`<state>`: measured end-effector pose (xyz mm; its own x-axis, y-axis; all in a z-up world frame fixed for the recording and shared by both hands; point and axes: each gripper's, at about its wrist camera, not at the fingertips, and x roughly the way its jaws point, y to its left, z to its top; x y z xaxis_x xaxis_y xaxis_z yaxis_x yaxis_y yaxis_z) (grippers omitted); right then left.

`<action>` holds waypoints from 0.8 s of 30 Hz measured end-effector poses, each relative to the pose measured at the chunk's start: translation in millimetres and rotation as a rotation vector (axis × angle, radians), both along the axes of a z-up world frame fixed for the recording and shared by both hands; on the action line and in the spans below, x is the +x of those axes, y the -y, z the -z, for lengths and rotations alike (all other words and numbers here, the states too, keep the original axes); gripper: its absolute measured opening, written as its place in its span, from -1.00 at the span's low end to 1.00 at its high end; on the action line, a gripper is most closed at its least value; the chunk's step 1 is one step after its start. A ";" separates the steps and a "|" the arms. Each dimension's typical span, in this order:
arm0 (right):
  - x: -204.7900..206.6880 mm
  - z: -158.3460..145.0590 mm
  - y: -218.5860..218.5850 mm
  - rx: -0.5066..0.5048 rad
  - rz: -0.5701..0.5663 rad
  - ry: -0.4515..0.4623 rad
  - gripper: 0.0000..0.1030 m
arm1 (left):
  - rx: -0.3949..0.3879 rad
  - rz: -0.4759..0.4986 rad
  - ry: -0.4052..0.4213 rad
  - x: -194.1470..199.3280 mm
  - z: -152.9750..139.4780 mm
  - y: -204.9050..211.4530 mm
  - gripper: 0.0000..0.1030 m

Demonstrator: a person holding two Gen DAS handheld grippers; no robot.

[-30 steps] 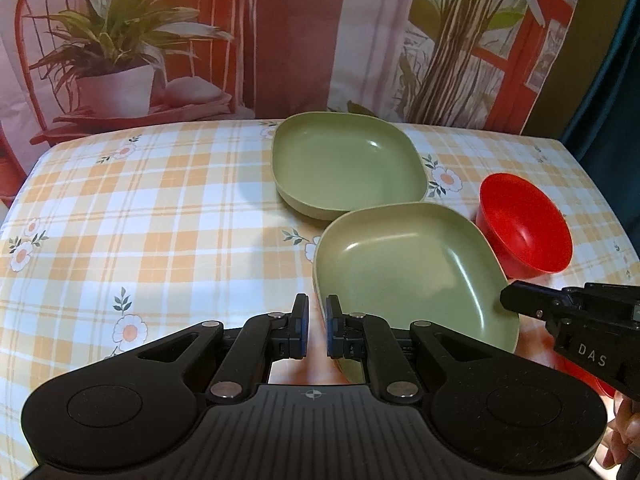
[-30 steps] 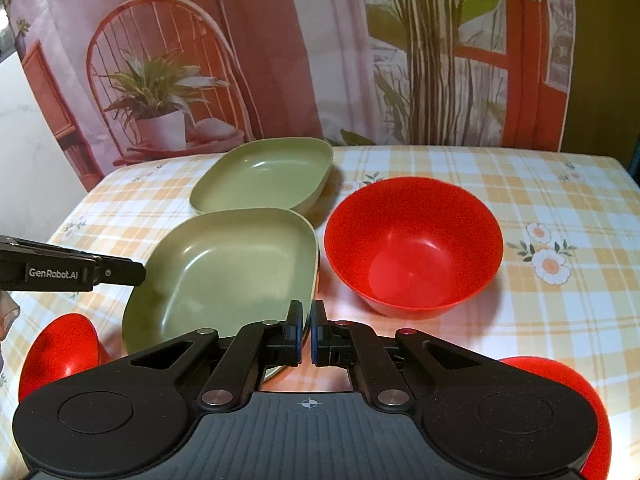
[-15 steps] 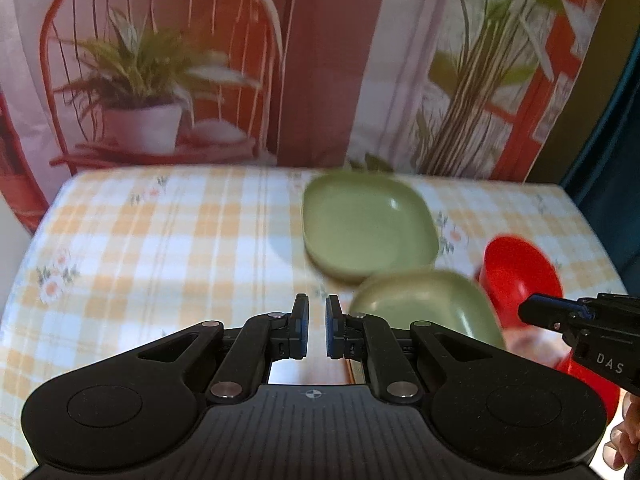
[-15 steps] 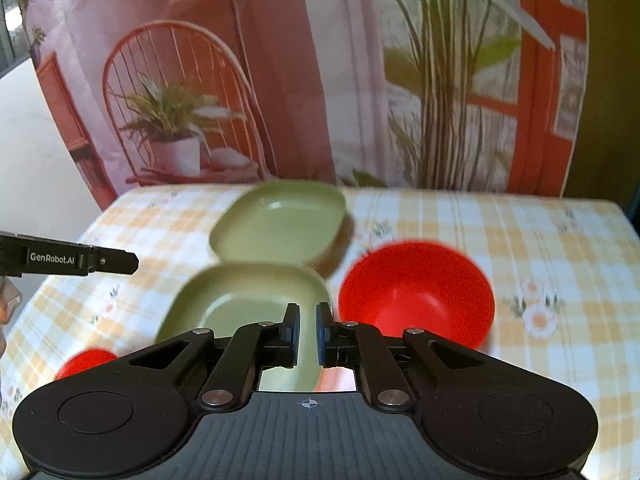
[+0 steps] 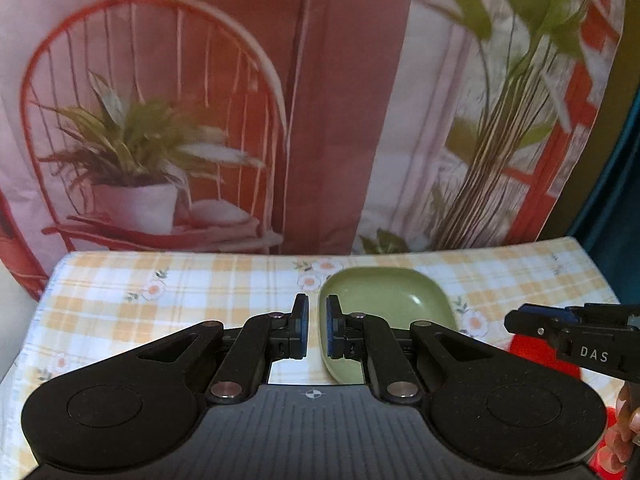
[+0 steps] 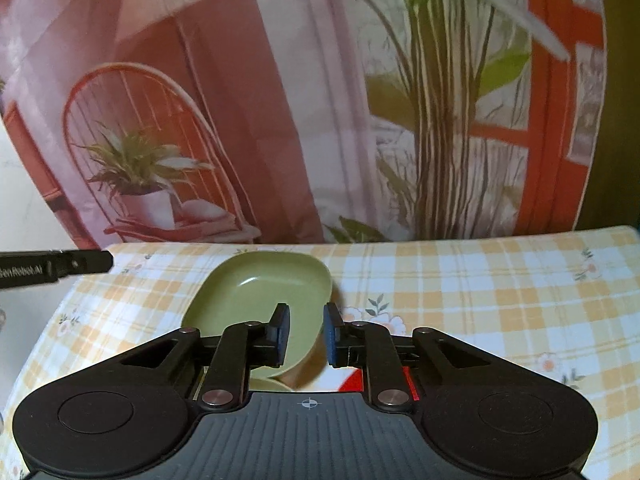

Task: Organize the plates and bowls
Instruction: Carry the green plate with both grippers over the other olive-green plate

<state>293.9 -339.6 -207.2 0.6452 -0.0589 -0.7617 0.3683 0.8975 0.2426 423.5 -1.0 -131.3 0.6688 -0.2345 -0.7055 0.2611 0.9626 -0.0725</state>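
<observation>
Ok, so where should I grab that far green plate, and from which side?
Grip the far green plate by its raised rim, one finger inside and one outside, coming from the near right edge. It is shallow and lies flat on the table, so only the rim offers a pinch, and that edge faces the right gripper.

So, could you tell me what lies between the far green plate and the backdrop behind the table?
Only bare checked tablecloth lies between the far green plate and the printed backdrop; the right wrist view shows this best.
</observation>
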 end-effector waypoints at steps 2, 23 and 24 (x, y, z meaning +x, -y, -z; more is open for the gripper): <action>8.9 13.0 -0.4 0.010 0.001 -0.024 -0.66 | -0.017 -0.007 -0.038 10.5 15.4 0.3 -0.81; 39.1 64.5 -0.1 0.062 0.003 -0.110 -0.69 | -0.084 -0.007 -0.196 41.6 91.7 10.3 -0.83; 38.9 64.3 -0.2 0.062 0.004 -0.111 -0.69 | -0.085 -0.005 -0.193 41.1 92.1 11.3 -0.84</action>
<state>332.8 -339.4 -271.5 0.5568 -0.0124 -0.8306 0.3999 0.8804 0.2549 464.5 -12.3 -223.3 0.5248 -0.2955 -0.7983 0.2296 0.9522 -0.2015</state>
